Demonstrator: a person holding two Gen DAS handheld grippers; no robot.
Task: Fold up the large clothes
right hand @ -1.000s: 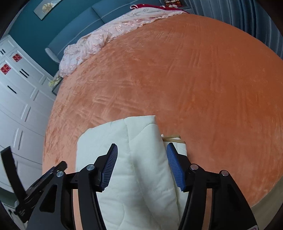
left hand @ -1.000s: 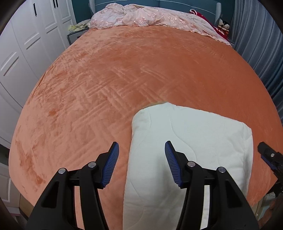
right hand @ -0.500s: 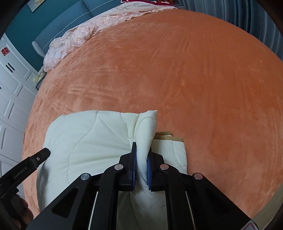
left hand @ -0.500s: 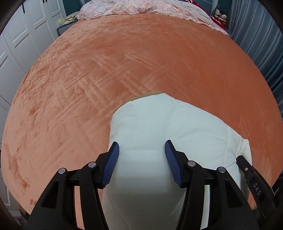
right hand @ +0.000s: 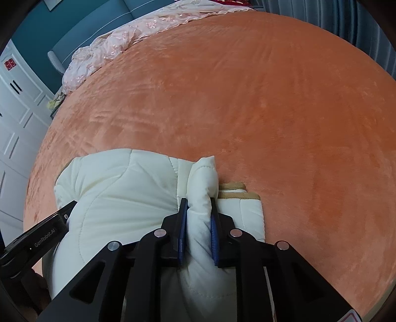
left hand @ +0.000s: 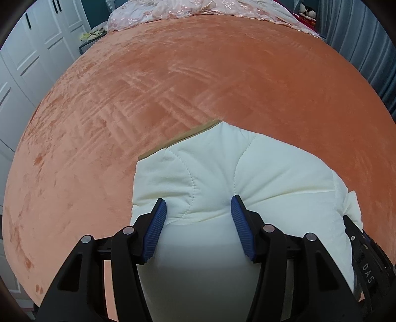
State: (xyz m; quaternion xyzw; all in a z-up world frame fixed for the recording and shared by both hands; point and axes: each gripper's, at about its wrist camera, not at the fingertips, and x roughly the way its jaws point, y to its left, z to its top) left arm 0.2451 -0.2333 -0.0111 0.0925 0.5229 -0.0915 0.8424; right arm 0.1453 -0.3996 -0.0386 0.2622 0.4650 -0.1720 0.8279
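- so there's a cream quilted garment [left hand: 247, 178], folded into a thick puffy bundle, sitting on the near part of a big bed with an orange plush bedspread [left hand: 198, 81]
- tan trim [left hand: 198, 130] peeks out along the bundle's far edge in the left wrist view, and in the right wrist view you can see tan-edged layers stacked under the cream top at the bundle's right side
- left gripper [left hand: 196, 210]: fingers set apart, straddling a fat bulge of the padding. the right blue pad [left hand: 241, 224] dents the fabric with creases fanning out from it, the left pad [left hand: 156, 229] sits at the bundle's left edge. looks like it's squeezing the padding
- right gripper [right hand: 198, 210]: fingers nearly together with a raised ridge of the cream fabric bunched up between the blue pads, which are both pressing on it. the jaws are opening slightly even so
- each gripper's black body shows up at the edge of the other's view, so they're close together on the same bundle
- far end of the bed has a rumpled pink lacy cover [left hand: 198, 10]; white wardrobe doors [left hand: 29, 49] on the left, blue-grey curtains [left hand: 366, 49] on the right
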